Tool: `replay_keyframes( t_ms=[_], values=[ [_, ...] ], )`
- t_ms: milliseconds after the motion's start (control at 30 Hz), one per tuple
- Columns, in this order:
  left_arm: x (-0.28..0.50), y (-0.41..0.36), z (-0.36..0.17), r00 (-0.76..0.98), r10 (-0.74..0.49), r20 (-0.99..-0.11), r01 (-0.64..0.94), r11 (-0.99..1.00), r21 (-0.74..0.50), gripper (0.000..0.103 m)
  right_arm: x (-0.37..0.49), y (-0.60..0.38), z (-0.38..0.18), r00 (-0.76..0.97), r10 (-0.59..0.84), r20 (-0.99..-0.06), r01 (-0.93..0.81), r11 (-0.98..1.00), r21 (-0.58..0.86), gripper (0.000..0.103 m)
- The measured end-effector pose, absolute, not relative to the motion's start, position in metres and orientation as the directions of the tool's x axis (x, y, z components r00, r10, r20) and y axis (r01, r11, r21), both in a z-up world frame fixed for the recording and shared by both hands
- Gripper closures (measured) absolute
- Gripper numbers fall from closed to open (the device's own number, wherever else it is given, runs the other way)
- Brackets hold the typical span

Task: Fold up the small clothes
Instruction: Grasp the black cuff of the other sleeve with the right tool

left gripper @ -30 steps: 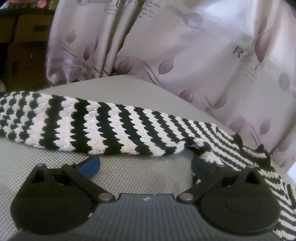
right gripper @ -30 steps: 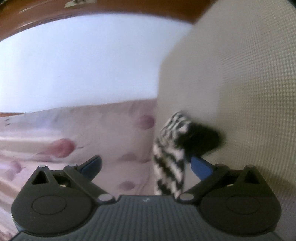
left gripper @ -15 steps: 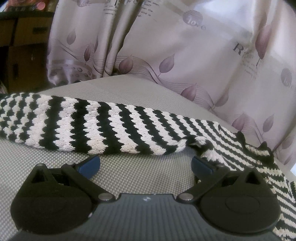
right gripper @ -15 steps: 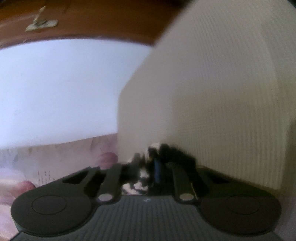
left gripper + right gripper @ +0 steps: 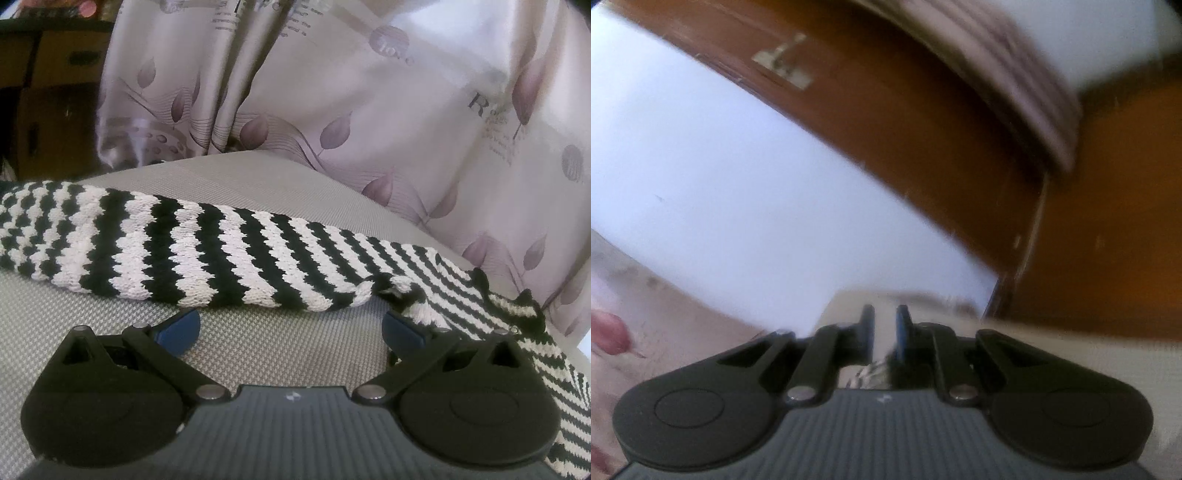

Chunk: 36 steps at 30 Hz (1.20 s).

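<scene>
In the left wrist view, the left gripper (image 5: 291,328) is held wide open, low over the grey cushion (image 5: 258,347), with nothing between its jaws. The striped knit garment (image 5: 207,254) is laid across the cushion just beyond it, before a leaf-patterned curtain (image 5: 369,110).

In the blurred right wrist view, the right gripper (image 5: 885,328) is seen nearly closed, a scrap of the striped knit pinched low between its jaws.

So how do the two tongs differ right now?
The left tongs stand wide open with nothing between them, hovering over the grey surface just short of the striped knit garment. The right tongs are nearly closed, with a bit of striped knit caught between them at the base. The left view is sharp; the right view is blurred and tilted. Both have blue pads on black arms.
</scene>
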State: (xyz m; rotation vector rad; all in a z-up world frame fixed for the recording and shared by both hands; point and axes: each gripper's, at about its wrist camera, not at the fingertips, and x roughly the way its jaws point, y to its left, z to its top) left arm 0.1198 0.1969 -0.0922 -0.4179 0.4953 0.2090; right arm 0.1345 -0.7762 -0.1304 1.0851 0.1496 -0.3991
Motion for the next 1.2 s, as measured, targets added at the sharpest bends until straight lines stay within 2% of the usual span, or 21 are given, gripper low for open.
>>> replay_keyframes(
  t_ms=[67,133,167,200,233,333,500,633,700,767,833,900,1033,1100,1200],
  values=[
    [0.12,0.196,-0.092,0.856,0.101,-0.507,-0.296,0.9,-0.32,0.0,0.121,-0.773,-0.139,0.934,-0.195,-0.3,0.352,0.349,0.868,0.083],
    [0.12,0.196,-0.092,0.852,0.107,-0.513,-0.298,0.904,-0.306,0.0,0.128,-0.764,-0.138,0.934,-0.16,-0.32,0.358,0.376,0.855,0.06],
    [0.12,0.196,-0.092,0.852,0.108,-0.513,-0.298,0.904,-0.306,0.0,0.133,-0.76,-0.136,0.925,-0.158,-0.347,0.381,0.395,0.836,0.052],
    [0.12,0.196,-0.092,0.853,0.106,-0.511,-0.298,0.903,-0.31,0.0,0.136,-0.754,-0.133,0.907,-0.174,-0.384,0.421,0.406,0.811,0.035],
    [0.119,0.197,-0.091,0.855,0.103,-0.508,-0.297,0.901,-0.317,0.0,0.139,-0.748,-0.132,0.887,-0.214,-0.408,0.461,0.42,0.782,0.028],
    [0.118,0.199,-0.092,0.862,0.095,-0.498,-0.294,0.894,-0.337,0.0,0.145,-0.751,-0.141,0.89,-0.168,-0.423,0.455,0.344,0.821,0.028],
    [0.116,0.201,-0.092,0.863,0.094,-0.497,-0.294,0.893,-0.34,0.0,0.14,-0.74,-0.149,0.94,-0.098,-0.326,0.34,0.205,0.918,0.03],
    [0.116,0.201,-0.092,0.864,0.093,-0.495,-0.293,0.892,-0.345,0.0,0.142,-0.735,-0.147,0.937,-0.136,-0.323,0.343,0.169,0.924,0.03],
    [0.115,0.2,-0.091,0.865,0.093,-0.494,-0.294,0.891,-0.346,0.0,0.115,-0.726,-0.146,0.926,-0.237,-0.294,0.316,0.06,0.947,0.028],
    [0.114,0.201,-0.091,0.866,0.093,-0.492,-0.294,0.89,-0.35,0.0,0.096,-0.718,-0.138,0.921,-0.266,-0.285,0.316,0.08,0.945,0.028],
    [0.113,0.201,-0.091,0.866,0.095,-0.491,-0.296,0.888,-0.351,0.0,0.098,-0.711,-0.139,0.949,-0.149,-0.277,0.295,0.115,0.949,0.028],
    [0.113,0.2,-0.091,0.865,0.096,-0.492,-0.297,0.889,-0.349,0.0,0.104,-0.708,-0.142,0.942,-0.084,-0.326,0.334,0.129,0.934,0.028],
    [0.114,0.199,-0.09,0.864,0.099,-0.494,-0.3,0.889,-0.345,0.0,0.117,-0.717,-0.14,0.935,-0.146,-0.324,0.349,0.199,0.916,0.03],
    [0.114,0.199,-0.09,0.864,0.101,-0.493,-0.301,0.888,-0.347,0.0,0.133,-0.728,-0.142,0.945,-0.107,-0.31,0.327,0.221,0.919,0.032],
    [0.114,0.199,-0.09,0.864,0.103,-0.493,-0.304,0.887,-0.347,0.0,0.148,-0.731,-0.144,0.938,-0.13,-0.322,0.345,0.236,0.908,0.036]
  ],
)
